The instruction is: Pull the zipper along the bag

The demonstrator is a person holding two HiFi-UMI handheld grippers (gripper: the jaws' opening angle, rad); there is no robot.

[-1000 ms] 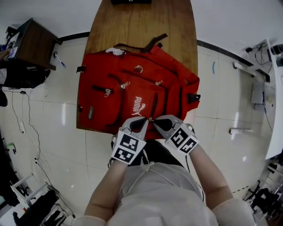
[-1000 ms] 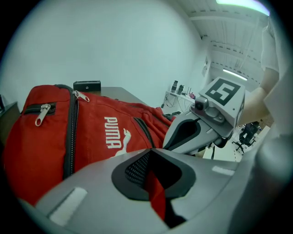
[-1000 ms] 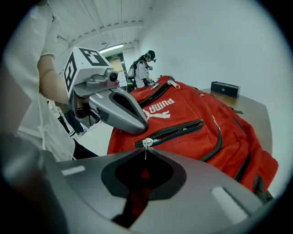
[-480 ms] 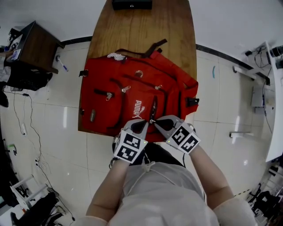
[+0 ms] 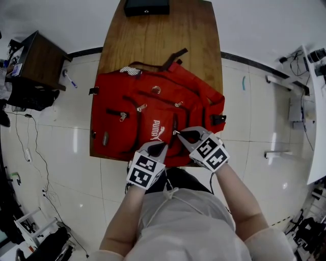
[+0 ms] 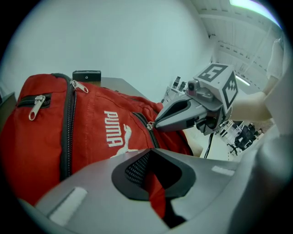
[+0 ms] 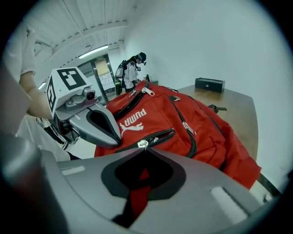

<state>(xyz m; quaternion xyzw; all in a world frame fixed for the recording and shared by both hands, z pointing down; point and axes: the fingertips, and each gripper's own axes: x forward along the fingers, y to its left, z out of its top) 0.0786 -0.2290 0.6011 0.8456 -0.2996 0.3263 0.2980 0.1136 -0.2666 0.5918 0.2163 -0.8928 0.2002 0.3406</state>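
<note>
A red Puma backpack (image 5: 153, 114) lies flat on the wooden table (image 5: 163, 35). My right gripper (image 5: 175, 133) is shut on the metal pull (image 7: 143, 143) of the front pocket's black zipper (image 7: 158, 135), which gapes open just beyond the pull. My left gripper (image 5: 163, 146) is at the bag's near edge, shut on a fold of red fabric (image 6: 158, 201). In the left gripper view the right gripper (image 6: 151, 125) pinches the pull beside the white logo (image 6: 114, 132). The right gripper view shows the left gripper (image 7: 120, 141) close by on the left.
A black box (image 5: 146, 7) sits at the table's far end. A dark cabinet (image 5: 38, 53) stands on the floor to the left, with a pen (image 5: 70, 80) near it. Other zippers cross the bag's front. A person (image 7: 132, 68) stands far off in the room.
My right gripper has moved away from me along the zipper with the pull in it. The gap to the left gripper, which stays at the near edge, has widened.
</note>
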